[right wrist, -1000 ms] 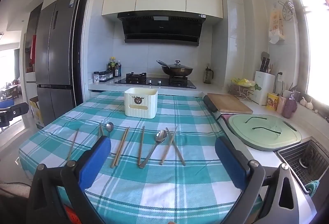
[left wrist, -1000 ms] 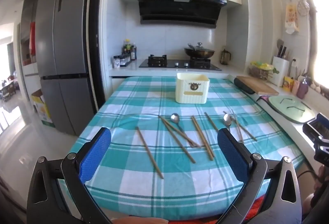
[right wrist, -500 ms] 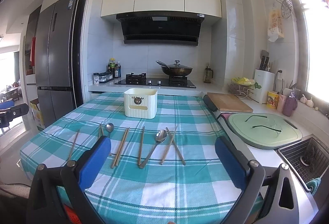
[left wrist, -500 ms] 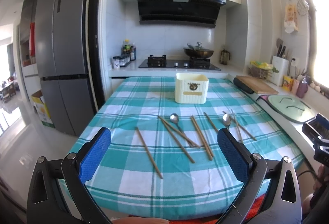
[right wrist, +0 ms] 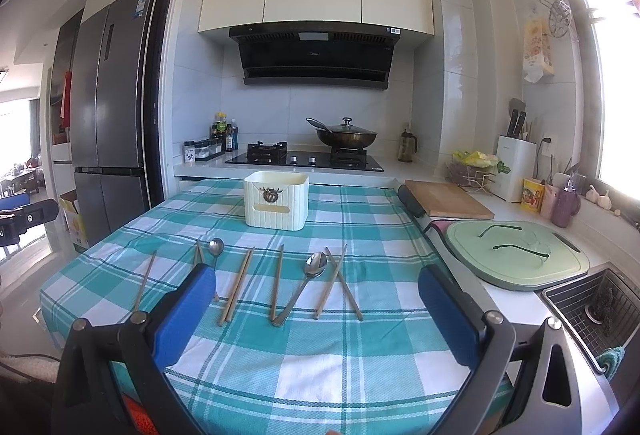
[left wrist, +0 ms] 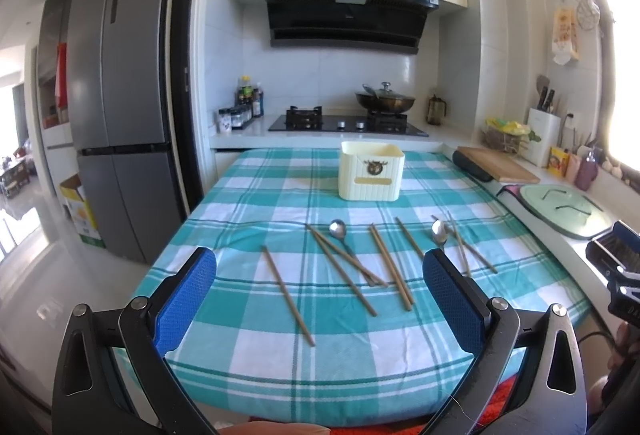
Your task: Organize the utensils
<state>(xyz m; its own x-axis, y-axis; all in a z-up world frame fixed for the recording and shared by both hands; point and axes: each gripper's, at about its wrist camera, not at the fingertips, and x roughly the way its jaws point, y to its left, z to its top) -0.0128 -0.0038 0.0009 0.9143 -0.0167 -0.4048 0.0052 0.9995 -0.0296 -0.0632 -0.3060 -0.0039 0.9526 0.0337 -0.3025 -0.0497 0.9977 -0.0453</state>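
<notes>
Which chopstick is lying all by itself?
The lone chopstick farthest left on the checked tablecloth. Nothing touches it, while the other chopsticks lie paired or crossed near the two spoons.

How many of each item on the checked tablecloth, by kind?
Wooden chopsticks: 8
Metal spoons: 2
Cream utensil holder: 1
Total: 11
</notes>
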